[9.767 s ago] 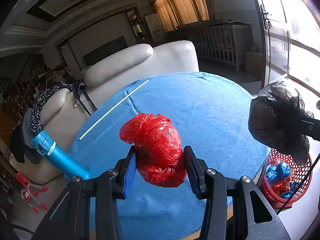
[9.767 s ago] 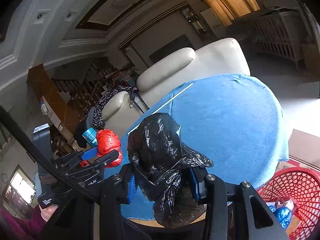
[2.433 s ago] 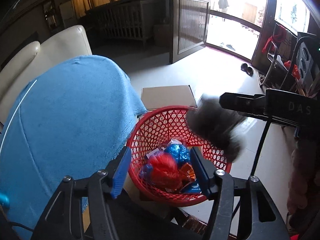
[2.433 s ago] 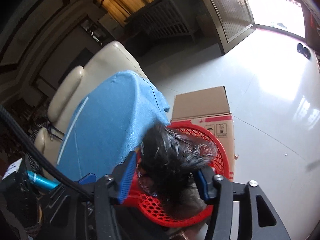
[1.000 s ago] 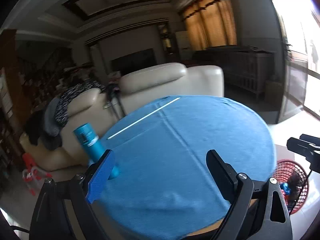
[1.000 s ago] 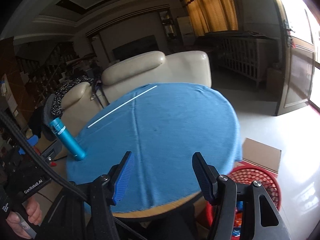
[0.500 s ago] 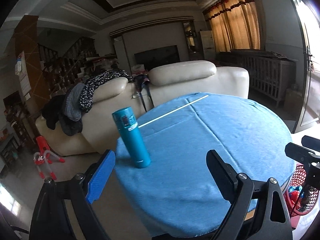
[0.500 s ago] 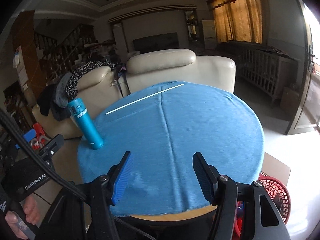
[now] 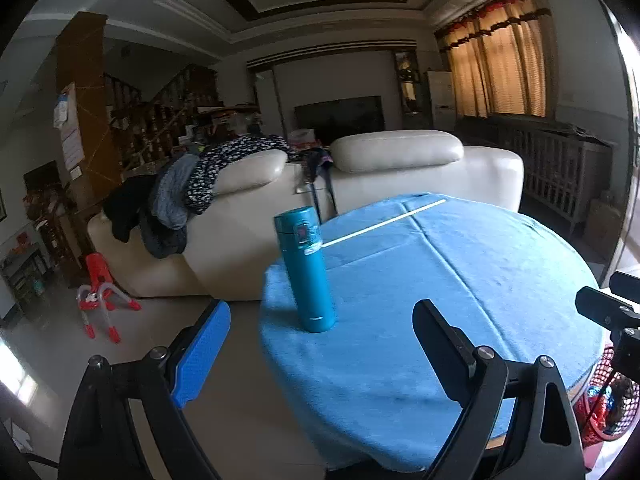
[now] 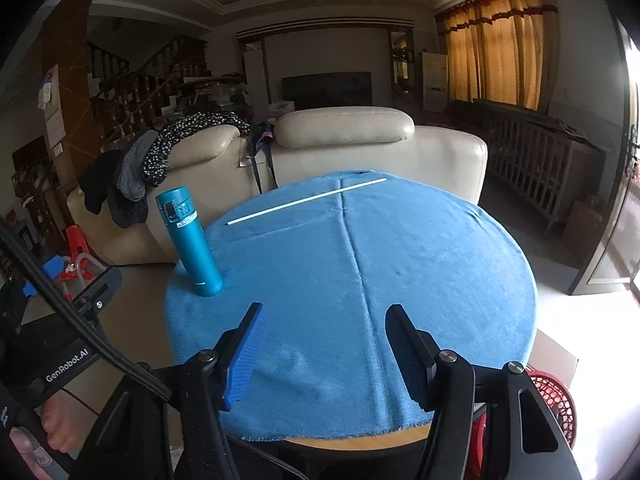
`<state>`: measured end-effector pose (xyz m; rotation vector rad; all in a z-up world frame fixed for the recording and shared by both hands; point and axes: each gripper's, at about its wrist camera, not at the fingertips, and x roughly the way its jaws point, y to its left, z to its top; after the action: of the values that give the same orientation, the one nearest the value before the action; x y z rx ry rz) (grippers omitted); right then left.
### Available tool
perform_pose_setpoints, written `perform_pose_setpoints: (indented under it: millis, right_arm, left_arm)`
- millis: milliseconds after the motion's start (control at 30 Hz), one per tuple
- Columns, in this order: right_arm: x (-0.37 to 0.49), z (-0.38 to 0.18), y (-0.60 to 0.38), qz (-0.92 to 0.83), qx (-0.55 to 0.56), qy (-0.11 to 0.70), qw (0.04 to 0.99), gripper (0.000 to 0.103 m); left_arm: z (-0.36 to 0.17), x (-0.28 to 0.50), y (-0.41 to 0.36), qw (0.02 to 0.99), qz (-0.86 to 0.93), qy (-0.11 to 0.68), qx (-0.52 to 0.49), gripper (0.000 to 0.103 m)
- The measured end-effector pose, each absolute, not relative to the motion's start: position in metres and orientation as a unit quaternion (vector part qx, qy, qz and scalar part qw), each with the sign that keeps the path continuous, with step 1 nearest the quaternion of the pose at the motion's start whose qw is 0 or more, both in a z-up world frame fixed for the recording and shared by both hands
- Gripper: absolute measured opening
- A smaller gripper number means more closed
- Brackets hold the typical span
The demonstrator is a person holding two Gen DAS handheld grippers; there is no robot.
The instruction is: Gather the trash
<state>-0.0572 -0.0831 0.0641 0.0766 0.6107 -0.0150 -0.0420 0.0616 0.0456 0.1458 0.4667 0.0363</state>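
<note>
My left gripper (image 9: 320, 344) is open and empty, held at the near left edge of the round table with the blue cloth (image 9: 460, 280). My right gripper (image 10: 324, 340) is open and empty above the near edge of the same cloth (image 10: 400, 248). The red mesh basket (image 9: 608, 404) stands on the floor at the table's right side and holds red, blue and black trash; in the right wrist view only its rim (image 10: 560, 400) shows. No trash lies on the cloth.
A teal flask (image 9: 306, 272) stands upright on the cloth's left side, also in the right wrist view (image 10: 192, 240). A thin white stick (image 10: 308, 200) lies at the far edge. A cream sofa (image 10: 360, 152) with clothes stands behind the table. A cardboard box (image 10: 556, 354) lies by the basket.
Both grippers let their bags go into the red basket, then swung back to the table. Over the last second the views have turned left, bringing the flask nearer the middle.
</note>
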Motion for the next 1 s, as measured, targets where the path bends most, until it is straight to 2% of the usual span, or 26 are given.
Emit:
perform_pose_setpoints:
  millis: [1000]
  right_arm:
    - [-0.016, 0.061, -0.106, -0.026, 0.051, 0.308, 0.950, 0.065]
  left_arm:
    - [0.042, -0.008, 0.048, 0.965, 0.014, 0.251, 0.080, 0.093]
